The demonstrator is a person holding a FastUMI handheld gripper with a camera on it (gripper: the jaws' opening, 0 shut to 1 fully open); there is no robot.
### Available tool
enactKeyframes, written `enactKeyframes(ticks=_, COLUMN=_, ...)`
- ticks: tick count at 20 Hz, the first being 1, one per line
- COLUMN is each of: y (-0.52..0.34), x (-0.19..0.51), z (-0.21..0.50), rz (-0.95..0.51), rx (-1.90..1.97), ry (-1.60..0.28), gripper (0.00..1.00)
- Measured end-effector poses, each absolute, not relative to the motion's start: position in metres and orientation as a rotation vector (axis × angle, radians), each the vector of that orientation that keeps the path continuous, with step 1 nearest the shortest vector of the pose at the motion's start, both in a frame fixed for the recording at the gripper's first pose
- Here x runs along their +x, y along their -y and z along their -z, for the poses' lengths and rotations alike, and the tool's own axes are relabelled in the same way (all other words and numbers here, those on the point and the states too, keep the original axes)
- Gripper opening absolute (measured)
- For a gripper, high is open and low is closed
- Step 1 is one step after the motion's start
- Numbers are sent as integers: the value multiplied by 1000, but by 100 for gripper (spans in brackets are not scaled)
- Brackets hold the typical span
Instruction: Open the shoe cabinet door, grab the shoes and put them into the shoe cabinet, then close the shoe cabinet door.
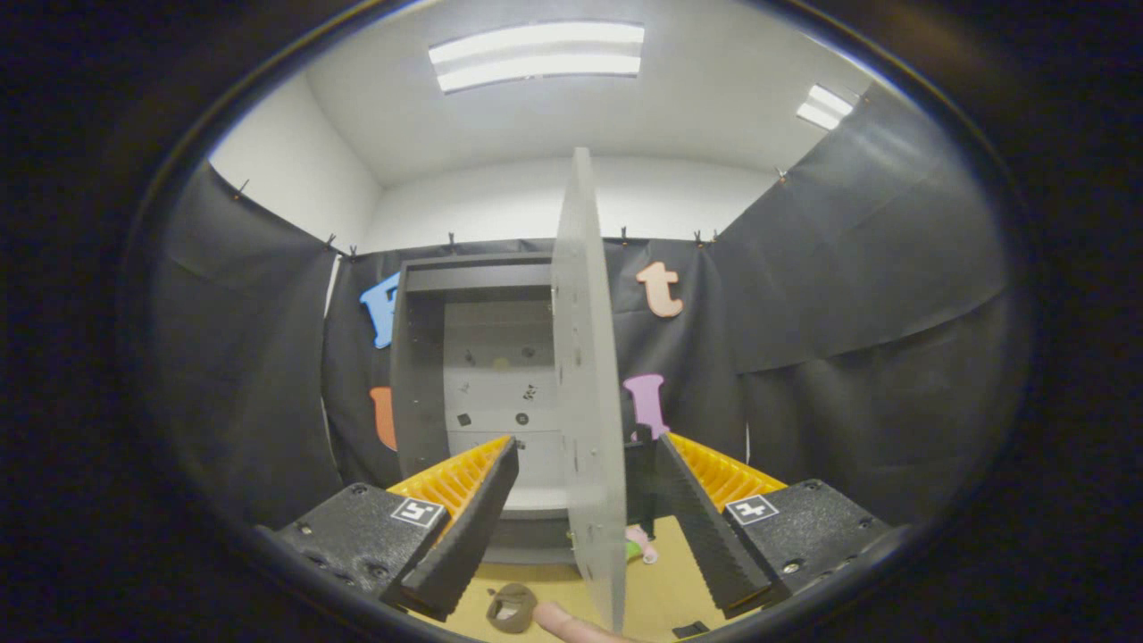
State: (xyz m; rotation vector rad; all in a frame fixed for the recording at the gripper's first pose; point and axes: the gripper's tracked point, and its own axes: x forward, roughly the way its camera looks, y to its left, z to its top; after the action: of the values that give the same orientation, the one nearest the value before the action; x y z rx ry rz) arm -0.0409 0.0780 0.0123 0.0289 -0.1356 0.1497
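The gripper (585, 500) is spread wide, its ridged fingers (464, 527) straddling the free edge of the cabinet door (585, 375) without pressing on it, probably so the thin, flat, pale panel can be nudged sideways on its hinges. Beyond it the shoe cabinet (473, 384) stands open, a grey boxy carcass with a pale back. Something pink (639, 543), perhaps a shoe, lies on the tan floor (670, 589) behind the door.

Single fisheye camera mounted on gripper (585, 522), looking forward along its two spread fingers. Faces the open shoe cabinet (473, 375) head-on from close range; the swung-out door (585, 393) stands edge-on between the fingers. Aim roughly level: ceiling lights (536, 55) above, floor (661, 580) below.
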Motion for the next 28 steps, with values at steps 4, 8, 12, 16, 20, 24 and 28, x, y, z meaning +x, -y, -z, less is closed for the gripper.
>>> enactKeyframes(ticks=4, y=-126, x=-38, z=18, rz=-234, rx=52, ry=98, gripper=99)
enactKeyframes(ticks=8, y=-164, x=-20, z=57, rz=-265, rx=69, ry=52, gripper=99)
enactKeyframes(ticks=12, y=-182, x=16, z=110, rz=-217, rx=61, ry=20, gripper=99)
enactKeyframes(ticks=16, y=-204, x=48, z=175, rz=-197, rx=110, ry=-9, gripper=99)
enactKeyframes(ticks=20, y=-230, x=78, z=278, rz=-196, rx=115, ry=-165, gripper=99)
enactKeyframes(ticks=24, y=-256, x=94, z=365, rz=-224, rx=0, ry=-286, gripper=99)
enactKeyframes(ticks=28, y=-257, x=107, z=448, rz=-207, rx=-53, ry=-437, gripper=98)
